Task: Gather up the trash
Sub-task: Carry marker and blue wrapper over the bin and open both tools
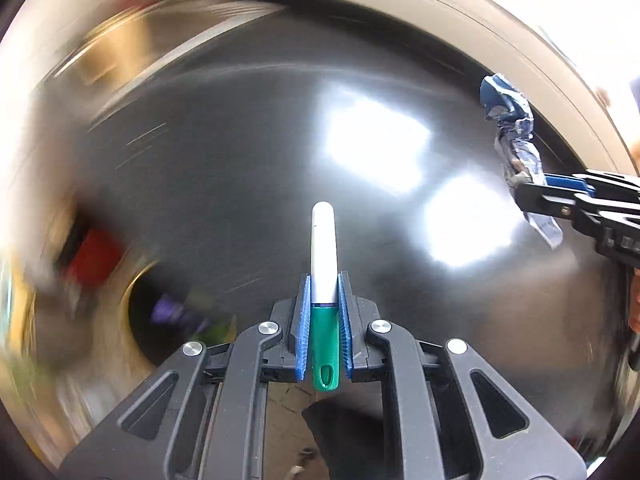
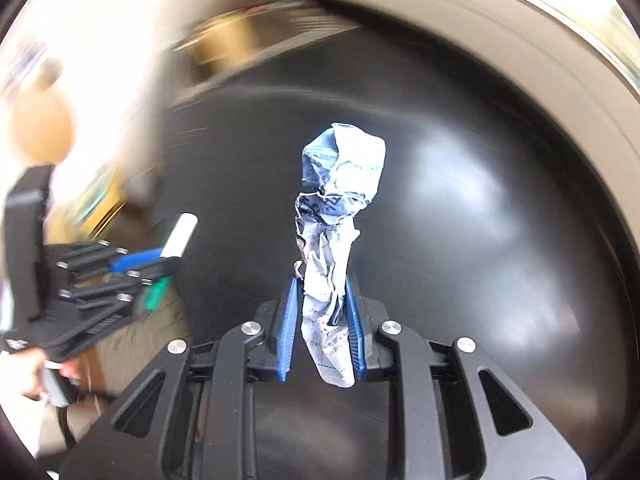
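My left gripper (image 1: 324, 280) is shut on a marker (image 1: 323, 248) with a silver-white barrel and a green cap, which sticks out forward between the blue pads. My right gripper (image 2: 322, 280) is shut on a crumpled blue-and-white wrapper (image 2: 340, 184) that stands up from the pads. Both are held above a dark glossy table (image 1: 224, 168). The right gripper (image 1: 532, 190) with the wrapper (image 1: 510, 120) shows at the right of the left wrist view. The left gripper (image 2: 168, 264) with the marker (image 2: 180, 240) shows at the left of the right wrist view.
A round bin opening (image 1: 168, 320) with purple and green things inside lies low at the left, blurred. A red object (image 1: 94, 256) is next to it. The table (image 2: 460, 208) has a pale rim (image 1: 520, 40) at the back. The left side is motion-blurred.
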